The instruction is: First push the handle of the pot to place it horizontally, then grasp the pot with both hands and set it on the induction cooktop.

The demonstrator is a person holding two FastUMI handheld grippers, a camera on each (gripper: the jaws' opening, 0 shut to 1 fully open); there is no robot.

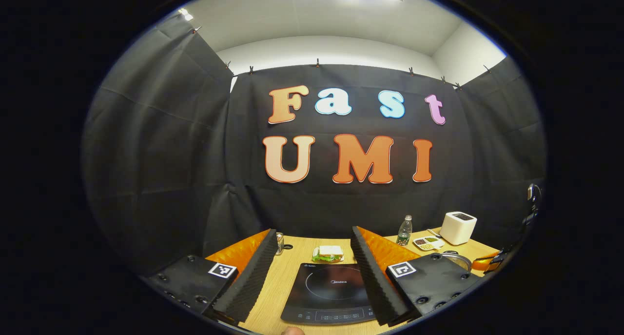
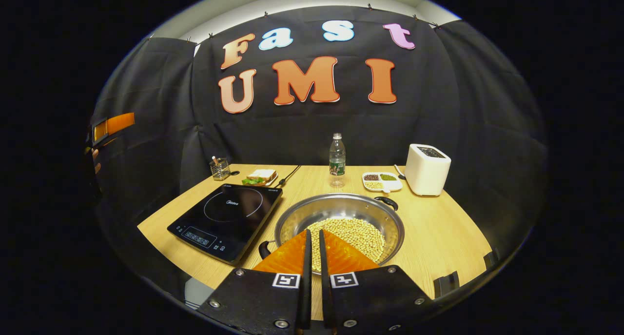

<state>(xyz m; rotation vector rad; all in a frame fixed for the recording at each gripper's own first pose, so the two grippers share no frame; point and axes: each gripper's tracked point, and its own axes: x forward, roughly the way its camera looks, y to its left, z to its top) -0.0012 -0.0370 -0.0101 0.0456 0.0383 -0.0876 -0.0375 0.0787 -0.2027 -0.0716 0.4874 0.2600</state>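
— Hovering above the table edge, both of me. What's the first job?

— Turn the pot [image 2: 340,225] by its handle. My right gripper [image 2: 312,257] has its fingers nearly together, holding nothing, poised over the pot's near rim. That narrow shape suits a push, I think.

— Which handle?

— The near one [image 2: 263,249] sits just left of my right fingertips, toward the cooktop [image 2: 226,218]; the far one [image 2: 387,202] points back toward the toaster [image 2: 427,169]. So the handles run slantwise. I'd nudge the near one sideways, low and slow, since the pot holds beans [image 2: 356,235] that could slosh out.

— And the left?

— My left gripper [image 1: 312,266] is spread wide and empty, looking down at the cooktop [image 1: 331,291], with the pot's rim [image 1: 458,258] off to its right. It should wait clear of the swing.

— Anything behind to mind?

— A sandwich [image 2: 261,176], a bottle [image 2: 337,159] and a divided dish [image 2: 381,180], all well apart from the pot.
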